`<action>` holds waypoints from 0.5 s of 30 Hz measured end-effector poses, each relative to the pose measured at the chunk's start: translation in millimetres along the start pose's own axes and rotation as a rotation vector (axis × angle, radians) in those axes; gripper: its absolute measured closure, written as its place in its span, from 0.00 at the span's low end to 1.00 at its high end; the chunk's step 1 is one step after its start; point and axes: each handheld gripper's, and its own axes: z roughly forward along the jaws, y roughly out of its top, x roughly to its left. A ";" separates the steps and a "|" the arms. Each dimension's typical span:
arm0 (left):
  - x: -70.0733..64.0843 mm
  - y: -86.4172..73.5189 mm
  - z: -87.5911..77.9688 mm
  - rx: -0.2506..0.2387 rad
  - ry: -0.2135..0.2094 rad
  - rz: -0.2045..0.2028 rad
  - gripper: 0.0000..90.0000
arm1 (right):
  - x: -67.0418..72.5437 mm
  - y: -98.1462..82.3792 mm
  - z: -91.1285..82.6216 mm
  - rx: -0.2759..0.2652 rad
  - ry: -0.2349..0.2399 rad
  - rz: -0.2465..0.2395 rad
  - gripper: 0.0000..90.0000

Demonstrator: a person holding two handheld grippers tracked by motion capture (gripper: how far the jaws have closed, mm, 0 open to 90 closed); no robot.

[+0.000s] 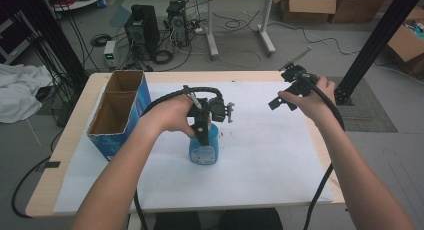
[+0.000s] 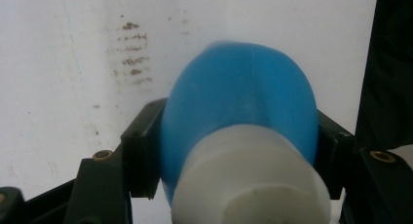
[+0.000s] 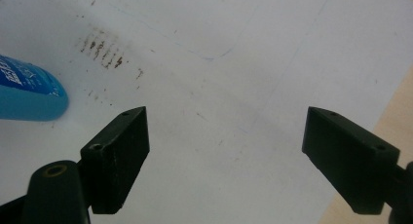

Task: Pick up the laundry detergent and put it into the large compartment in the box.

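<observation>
Bottle [image 1: 203,149] stands mid-sheet [image 1: 260,160] — box [image 1: 119,112] at its left.

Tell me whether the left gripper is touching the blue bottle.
Touching. In the left gripper view, the left gripper has both black jaws pressed against the sides of the blue bottle.

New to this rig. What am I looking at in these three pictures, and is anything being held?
There is no robot arm: a person holds a two-jaw hand gripper in each hand. The high view looks down on the table from above; the other two come from cameras riding on each gripper, looking along its black jaws.

A white paper sheet covers the light wooden table. On it stand an open blue cardboard box and a blue plastic bottle with a white cap.

The left gripper is shut on the bottle, its pads pressing the blue shoulder below the cap. The right gripper hangs open over bare paper, holding nothing.
</observation>
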 end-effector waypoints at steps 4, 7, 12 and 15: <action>-0.2 1.2 0.1 0.006 -0.001 0.003 0.41 | 0.4 0.5 0.4 0.000 0.004 -0.004 0.19; -0.2 1.2 0.0 0.009 -0.003 0.005 0.41 | 0.6 0.5 0.9 0.002 0.004 -0.004 0.19; 0.1 2.6 -0.1 0.016 -0.006 0.009 0.42 | 0.8 0.4 1.2 0.001 0.007 -0.004 0.19; 0.3 2.9 -0.1 0.015 -0.005 0.009 0.42 | 1.0 0.3 0.9 0.000 0.008 -0.004 0.19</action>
